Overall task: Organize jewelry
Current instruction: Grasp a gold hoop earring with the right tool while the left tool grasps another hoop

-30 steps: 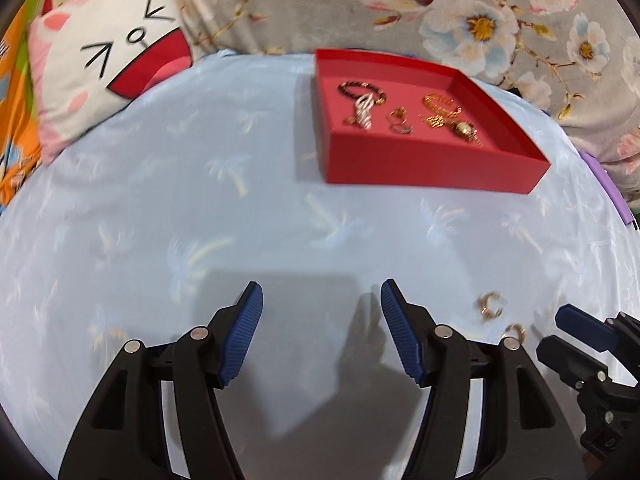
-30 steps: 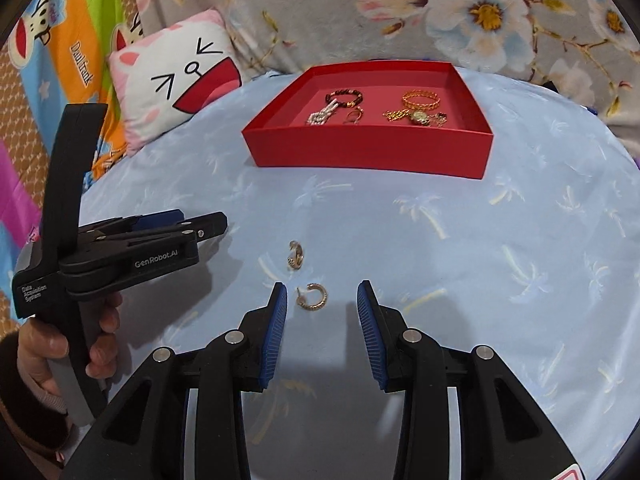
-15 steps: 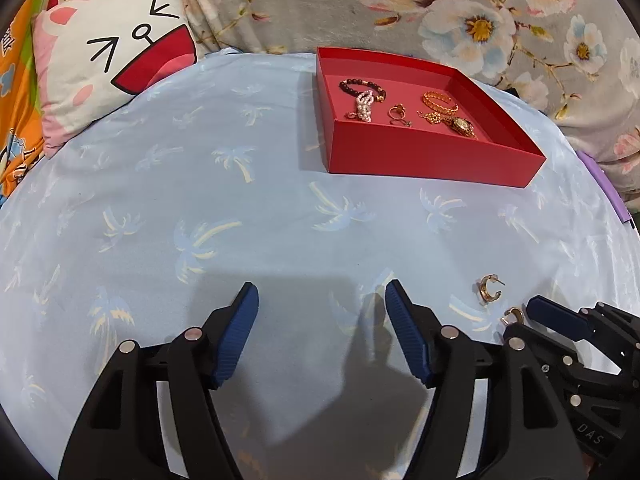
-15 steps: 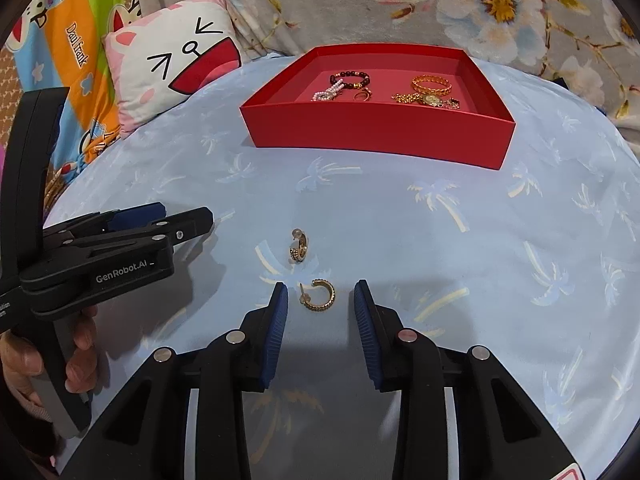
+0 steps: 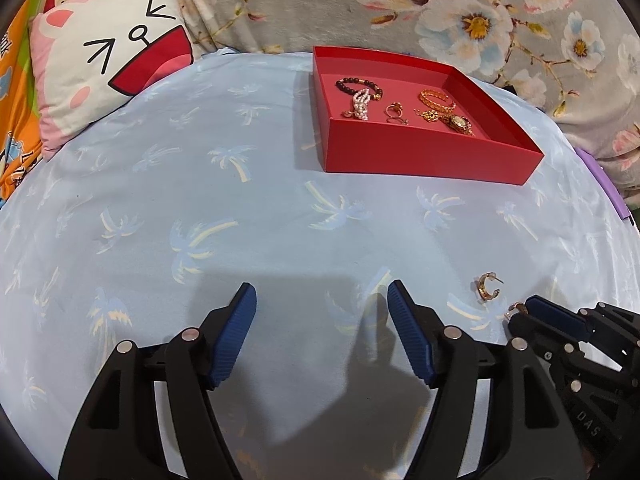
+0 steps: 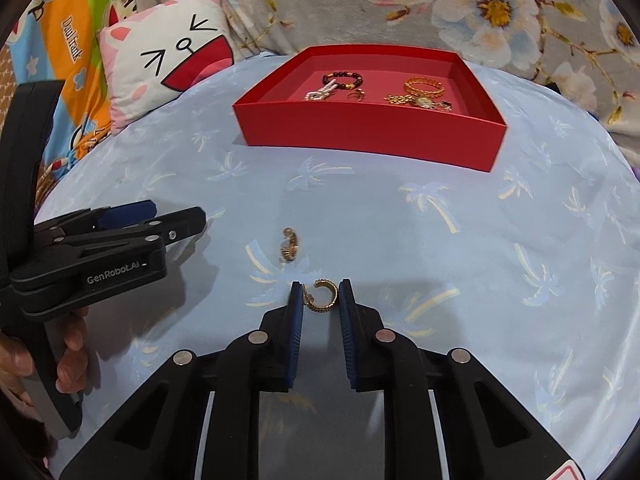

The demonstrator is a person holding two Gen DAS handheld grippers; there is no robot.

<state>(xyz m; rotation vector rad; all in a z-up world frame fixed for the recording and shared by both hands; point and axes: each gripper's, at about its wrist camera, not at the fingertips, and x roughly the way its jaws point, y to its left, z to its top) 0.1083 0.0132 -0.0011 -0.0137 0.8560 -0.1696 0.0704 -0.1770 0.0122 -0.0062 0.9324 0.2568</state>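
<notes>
- My right gripper (image 6: 320, 296) has matte black plastic arms with long cut-out slots, and ribbed blue pads (image 6: 295, 334) line the inner faces of its fingers.
- Round silver pivot screws (image 6: 258, 337) dot each arm just behind those blue pads.
- My left gripper (image 5: 322, 336) has the same build: black linkage, ribbed blue pads, silver screw heads.
- Seen from the right wrist camera, its black side plate carries white "GenRobot.AI" lettering (image 6: 114, 276), behind the screws.
- White "DAS" letters (image 5: 588, 424) mark the right gripper's side, below its blue pad.
- A pink sleeve cuff (image 6: 16, 408) shows behind the lettered plate.
</notes>
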